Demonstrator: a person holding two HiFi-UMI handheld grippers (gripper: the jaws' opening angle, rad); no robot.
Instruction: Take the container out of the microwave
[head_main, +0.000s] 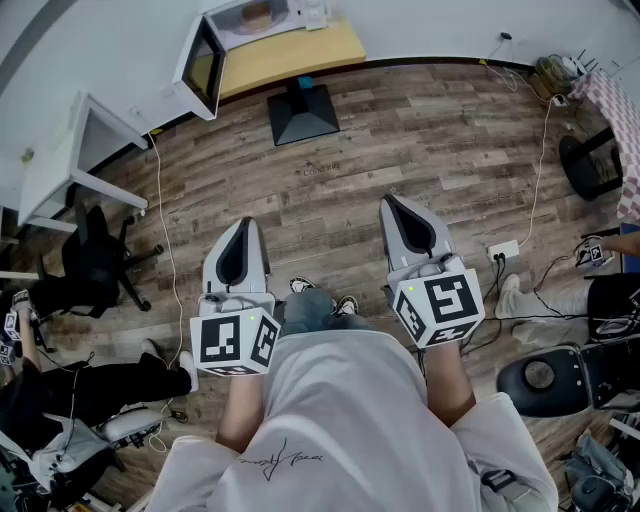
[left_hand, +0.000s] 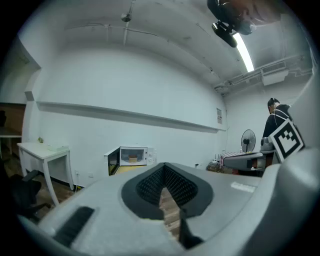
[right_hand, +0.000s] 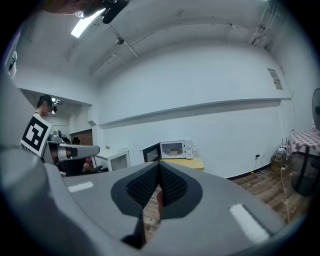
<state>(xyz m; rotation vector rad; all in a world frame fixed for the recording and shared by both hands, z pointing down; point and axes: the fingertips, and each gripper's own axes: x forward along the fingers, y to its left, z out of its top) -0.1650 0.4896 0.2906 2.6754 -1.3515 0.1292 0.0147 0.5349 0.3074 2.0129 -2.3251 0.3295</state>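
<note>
Counting two grippers, we log left gripper (head_main: 244, 226) jaws together, empty | right gripper (head_main: 396, 206) jaws together, empty | one microwave (head_main: 268, 22), door (head_main: 203, 62) open | one container (head_main: 258, 15) inside.

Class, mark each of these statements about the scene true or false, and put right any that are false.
1. The door of the microwave stands open. True.
2. The container is gripped in the right claw. False: the container sits inside the microwave, and the right claw is shut with nothing in it.
3. The microwave stands on a yellow-topped table. True.
4. The left claw touches the microwave. False: the left claw is held well back from it, with a stretch of wooden floor between them.
</note>
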